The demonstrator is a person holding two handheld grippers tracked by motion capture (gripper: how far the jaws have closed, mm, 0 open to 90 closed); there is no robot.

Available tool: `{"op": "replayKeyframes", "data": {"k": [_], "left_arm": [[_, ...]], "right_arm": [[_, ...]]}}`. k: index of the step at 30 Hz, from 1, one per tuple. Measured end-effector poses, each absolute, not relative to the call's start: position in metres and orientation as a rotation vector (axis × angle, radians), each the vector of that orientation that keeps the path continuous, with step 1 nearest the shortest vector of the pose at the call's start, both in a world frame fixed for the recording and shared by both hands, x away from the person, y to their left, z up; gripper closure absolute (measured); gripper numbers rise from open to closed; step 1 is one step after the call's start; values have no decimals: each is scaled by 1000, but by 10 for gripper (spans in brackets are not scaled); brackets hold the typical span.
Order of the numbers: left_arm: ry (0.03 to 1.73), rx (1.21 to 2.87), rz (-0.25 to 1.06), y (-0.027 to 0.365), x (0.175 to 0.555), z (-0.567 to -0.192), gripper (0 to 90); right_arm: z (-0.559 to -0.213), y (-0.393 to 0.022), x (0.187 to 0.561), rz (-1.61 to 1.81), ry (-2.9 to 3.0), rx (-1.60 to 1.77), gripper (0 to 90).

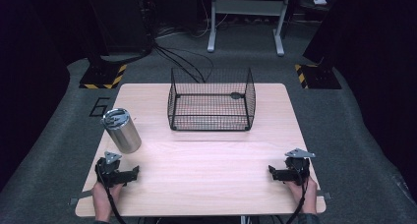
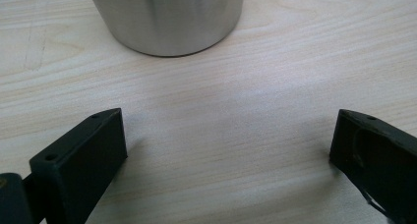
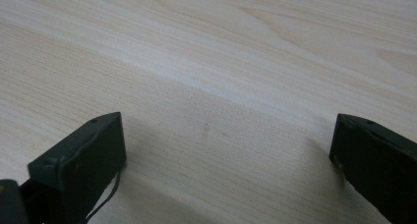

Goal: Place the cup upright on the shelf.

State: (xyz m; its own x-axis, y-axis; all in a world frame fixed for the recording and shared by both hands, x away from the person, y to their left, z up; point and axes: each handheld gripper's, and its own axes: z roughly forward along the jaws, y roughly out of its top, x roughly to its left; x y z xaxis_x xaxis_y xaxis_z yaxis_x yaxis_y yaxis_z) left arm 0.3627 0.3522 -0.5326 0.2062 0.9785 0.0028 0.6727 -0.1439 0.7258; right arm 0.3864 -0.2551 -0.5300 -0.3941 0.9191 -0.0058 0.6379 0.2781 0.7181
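A steel tumbler (image 1: pixel 121 130) with a dark lid is seen standing upright on the left part of the wooden surface (image 1: pixel 206 170), just ahead of the left claw (image 1: pixel 132 173) and apart from it. In the left gripper view the tumbler's brushed wall (image 2: pixel 169 17) fills the top of the frame, its base resting flat on the wood, and the two black jaws are spread wide with only bare wood between them. The right claw (image 1: pixel 271 171) is held low near the right edge, well apart from the tumbler, and its jaws are likewise spread with nothing between them

The tumbler is judged to be rigid and not fragile, moderately heavy for its size if insulated, and smooth enough to slip under a light pinch. A firm hold across the straight wall, about mid-height or a little below the lid, is judged best; the lid rim is best avoided, since it may come loose

A black wire basket (image 1: pixel 211 102) stands open-topped at the far middle of the surface. One small dark object (image 1: pixel 236 95) is seen at its far right; what it is, and whether it lies inside, cannot be told
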Motion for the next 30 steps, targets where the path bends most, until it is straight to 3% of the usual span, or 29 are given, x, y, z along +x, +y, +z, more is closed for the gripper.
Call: {"op": "replayKeyframes", "data": {"k": [30], "left_arm": [[1467,1887,634,355,362,-532,2]], "right_arm": [[-530,-256,387,900,2139,1389,1]]}}
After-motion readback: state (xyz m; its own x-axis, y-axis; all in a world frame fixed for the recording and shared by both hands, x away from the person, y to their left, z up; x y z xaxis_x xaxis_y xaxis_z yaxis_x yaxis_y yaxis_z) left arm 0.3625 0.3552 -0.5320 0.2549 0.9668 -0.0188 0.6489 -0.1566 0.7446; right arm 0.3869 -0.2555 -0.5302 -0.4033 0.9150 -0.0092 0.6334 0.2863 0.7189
